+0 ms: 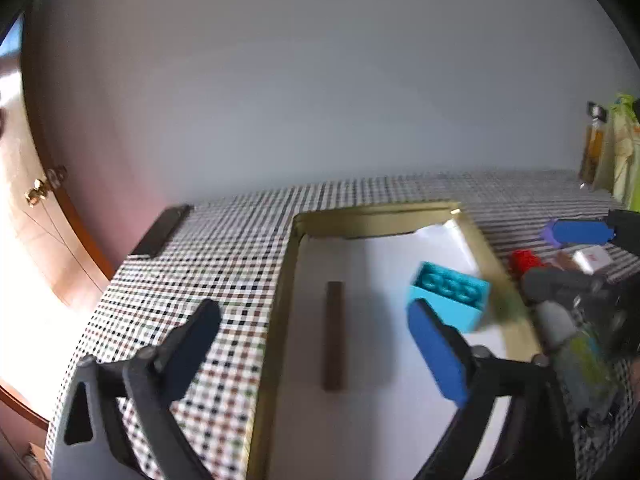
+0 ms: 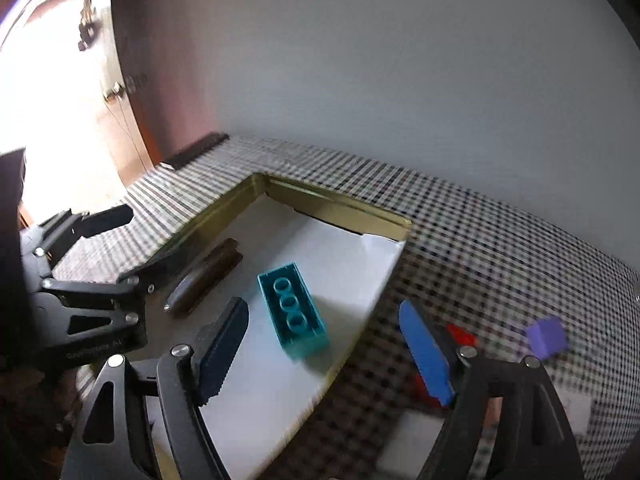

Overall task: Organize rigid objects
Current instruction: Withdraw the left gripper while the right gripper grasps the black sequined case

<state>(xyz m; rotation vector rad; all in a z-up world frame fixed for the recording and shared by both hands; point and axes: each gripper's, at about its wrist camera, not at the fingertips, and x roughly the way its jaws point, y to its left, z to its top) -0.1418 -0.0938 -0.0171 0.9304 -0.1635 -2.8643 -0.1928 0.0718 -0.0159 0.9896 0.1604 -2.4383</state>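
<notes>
A gold-rimmed tray (image 1: 288, 272) (image 2: 344, 208) with a white floor sits on the checkered tablecloth. A teal toy brick (image 1: 450, 294) (image 2: 294, 310) lies in it with its hollow underside up. A dark brown bar (image 1: 334, 336) (image 2: 212, 276) lies in the tray to its left. My left gripper (image 1: 316, 352) is open and empty over the tray's left rim. My right gripper (image 2: 324, 352) is open and empty above the tray's right rim, just behind the teal brick. A red piece (image 1: 524, 262) (image 2: 460, 334) and a purple block (image 2: 546, 338) lie on the cloth right of the tray.
A white box (image 2: 412, 440) lies on the cloth near my right gripper. A dark flat object (image 1: 160, 232) (image 2: 196, 150) sits at the table's far left corner. A bottle and green packets (image 1: 616, 152) stand at the far right. A grey wall runs behind the table.
</notes>
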